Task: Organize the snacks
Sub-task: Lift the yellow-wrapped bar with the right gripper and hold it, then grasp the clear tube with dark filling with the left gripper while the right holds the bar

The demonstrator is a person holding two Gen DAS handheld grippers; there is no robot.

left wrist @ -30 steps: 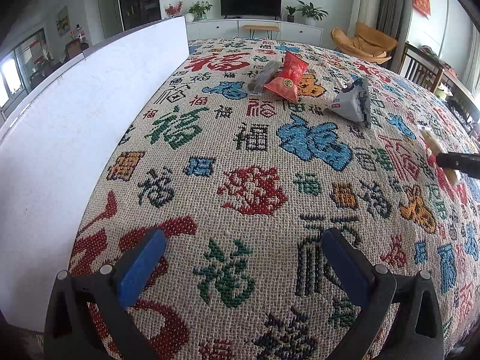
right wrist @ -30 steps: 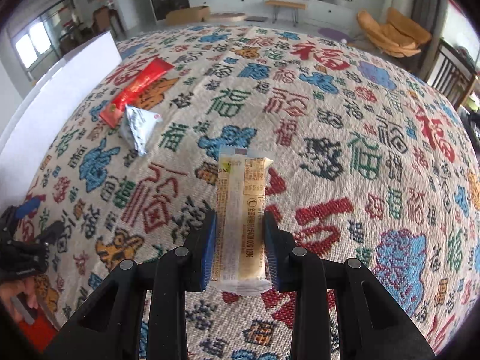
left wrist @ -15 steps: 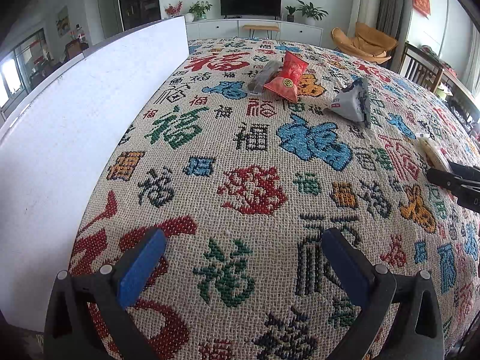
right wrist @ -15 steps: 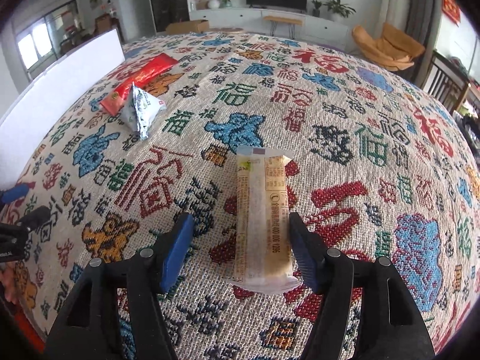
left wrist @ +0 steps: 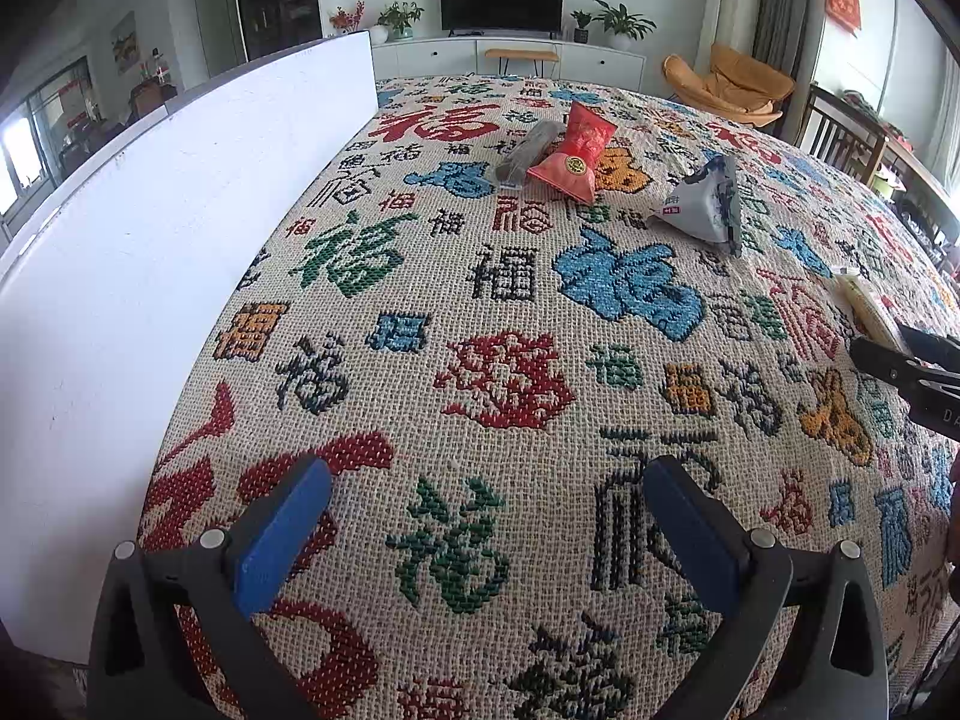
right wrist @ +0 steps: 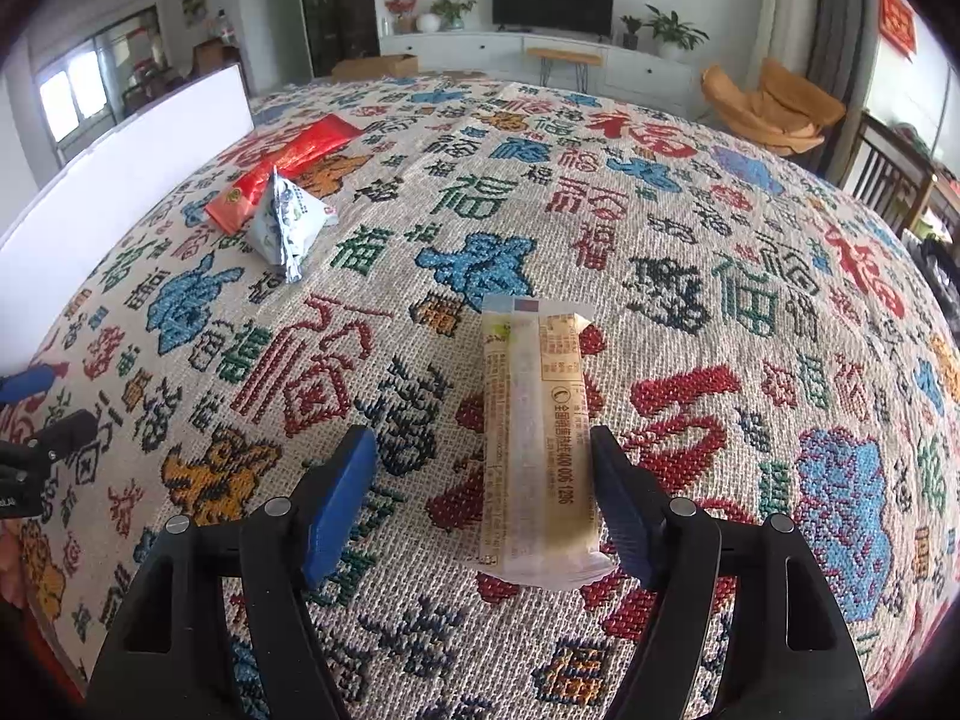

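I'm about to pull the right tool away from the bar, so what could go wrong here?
1. The bar lies close against the right tool's right-hand finger, apart from the other; backing off crooked could drag it.
2. The pyramid pack leans on the red pack; moving one may shift the other.
3. The woven cloth could snag a low fingertip.

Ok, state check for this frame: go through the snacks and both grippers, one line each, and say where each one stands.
yellow bar snack: flat on the tablecloth, between the right jaws, ungripped.
silver pyramid pack: sitting on the cloth, touching the red packet.
red packet: lying flat, sealed.
grey stick pack: lying beside the red packet.
right gripper: jaws open.
left gripper: jaws open, empty.
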